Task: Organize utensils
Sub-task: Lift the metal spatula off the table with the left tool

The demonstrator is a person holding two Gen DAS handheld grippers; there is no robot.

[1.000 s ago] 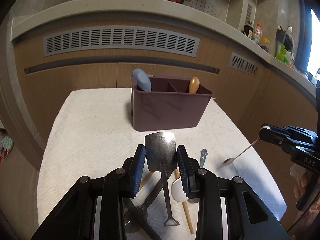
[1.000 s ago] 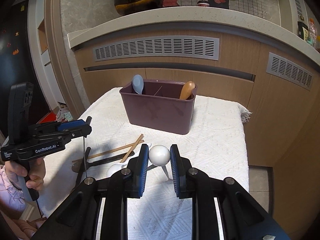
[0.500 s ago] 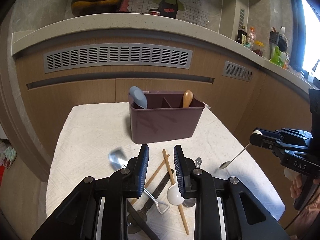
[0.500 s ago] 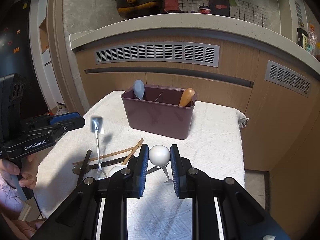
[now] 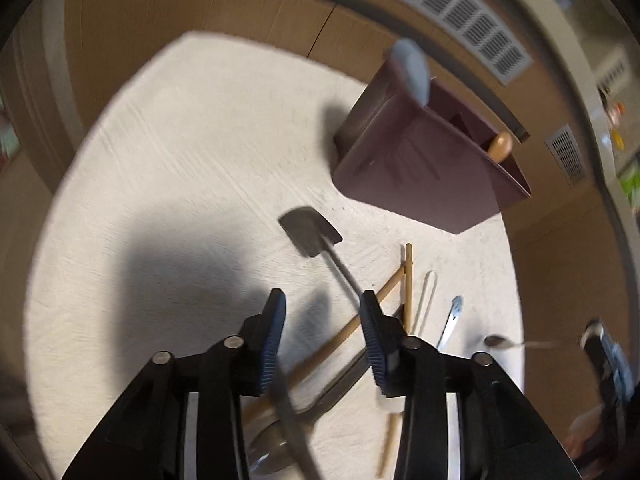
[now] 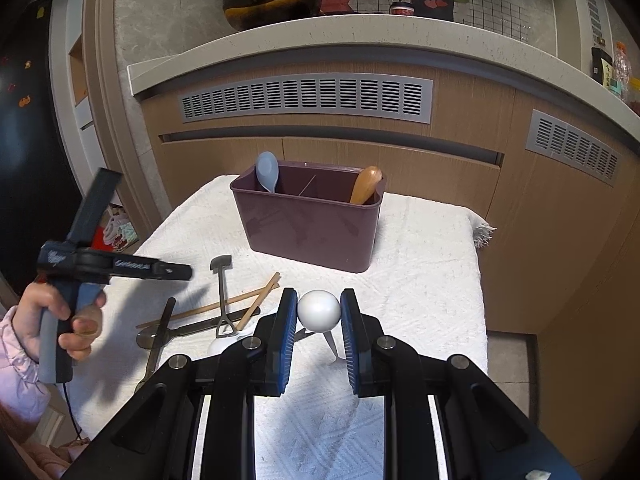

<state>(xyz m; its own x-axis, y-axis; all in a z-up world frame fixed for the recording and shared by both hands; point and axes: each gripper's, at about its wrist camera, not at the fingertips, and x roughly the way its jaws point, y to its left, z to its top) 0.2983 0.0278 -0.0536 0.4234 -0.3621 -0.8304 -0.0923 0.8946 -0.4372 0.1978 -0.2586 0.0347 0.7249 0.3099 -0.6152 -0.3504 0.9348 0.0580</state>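
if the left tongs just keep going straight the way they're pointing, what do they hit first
Probably the white cloth on the table. The left tongs, open and empty, tilt down toward bare cloth left of the shovel-shaped spoon. That view is blurred, so the spoon could be clipped.

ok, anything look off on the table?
Yes: the shovel-shaped spoon lies loose on the cloth across the chopsticks, not in the caddy. The left tongs are open and hold nothing.
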